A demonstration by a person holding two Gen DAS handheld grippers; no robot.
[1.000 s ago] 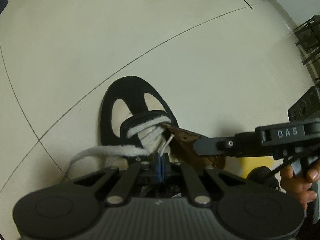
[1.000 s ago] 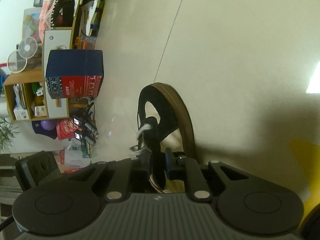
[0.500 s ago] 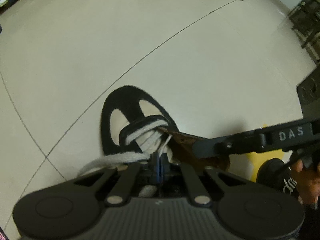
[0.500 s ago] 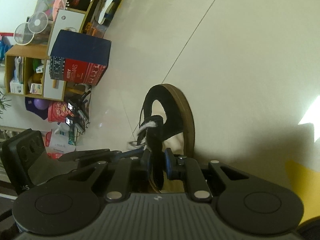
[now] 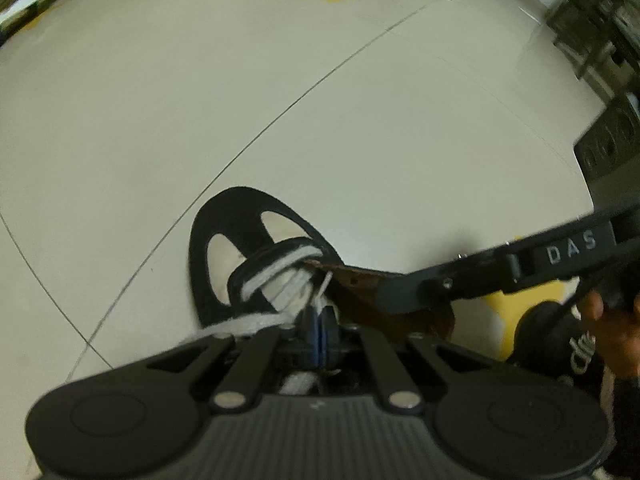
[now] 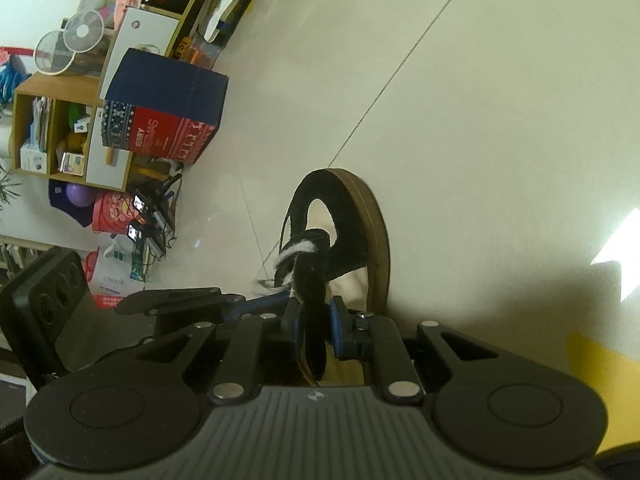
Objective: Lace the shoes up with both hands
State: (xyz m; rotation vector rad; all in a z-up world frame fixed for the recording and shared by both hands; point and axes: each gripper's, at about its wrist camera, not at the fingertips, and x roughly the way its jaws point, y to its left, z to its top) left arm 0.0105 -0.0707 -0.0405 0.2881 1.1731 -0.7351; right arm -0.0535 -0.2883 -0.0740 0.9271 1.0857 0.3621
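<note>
A black and beige shoe (image 5: 224,236) with a brown sole (image 6: 380,240) lies on the pale floor. A white lace (image 5: 240,326) crosses its black eyelet flap and trails off to the left. My left gripper (image 5: 319,320) is shut on the lace close to the eyelets, and a thin lace tip (image 5: 326,284) sticks up just beyond the pads. My right gripper (image 6: 316,320) is shut on the shoe's black flap (image 6: 312,280). One of its fingers (image 5: 420,288) reaches in from the right, held by a person's hand (image 5: 612,340).
A blue and red box (image 6: 160,120), a wooden shelf (image 6: 52,120), fans (image 6: 68,44) and bags crowd the floor's left side in the right wrist view. A yellow floor marking (image 6: 600,380) lies near right. Dark metal furniture (image 5: 600,20) stands far right.
Both views have rolled, so the shoe and floor lines sit at a new angle. The grips on the lace and the flap stay the same.
</note>
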